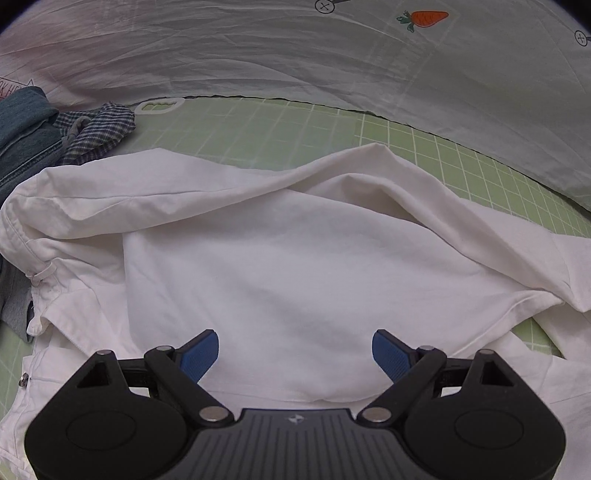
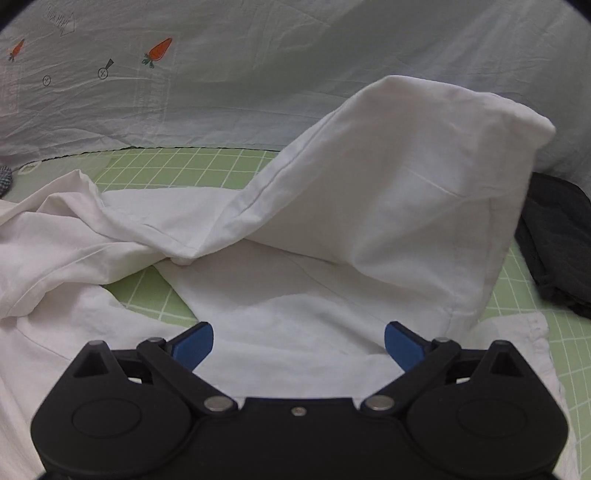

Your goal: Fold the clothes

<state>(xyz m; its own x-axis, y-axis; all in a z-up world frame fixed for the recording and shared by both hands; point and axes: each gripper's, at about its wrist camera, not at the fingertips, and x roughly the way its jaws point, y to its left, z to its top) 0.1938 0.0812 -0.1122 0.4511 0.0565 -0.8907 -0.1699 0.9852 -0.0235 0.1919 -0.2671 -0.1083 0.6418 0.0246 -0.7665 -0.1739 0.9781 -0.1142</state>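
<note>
A white garment (image 1: pixel 280 258) lies spread and partly folded on a green grid mat (image 1: pixel 295 125). My left gripper (image 1: pixel 295 356) is open just above its smooth middle panel, holding nothing. In the right wrist view the same white garment (image 2: pixel 369 206) has one section standing up in a tall fold at the right. My right gripper (image 2: pixel 298 347) is open and empty over the flat cloth below that fold.
A blue denim piece (image 1: pixel 22 125) and a checked cloth (image 1: pixel 99 129) lie at the mat's far left. A dark folded garment (image 2: pixel 557 236) lies at the right. A pale sheet with carrot prints (image 1: pixel 424 18) hangs behind the mat.
</note>
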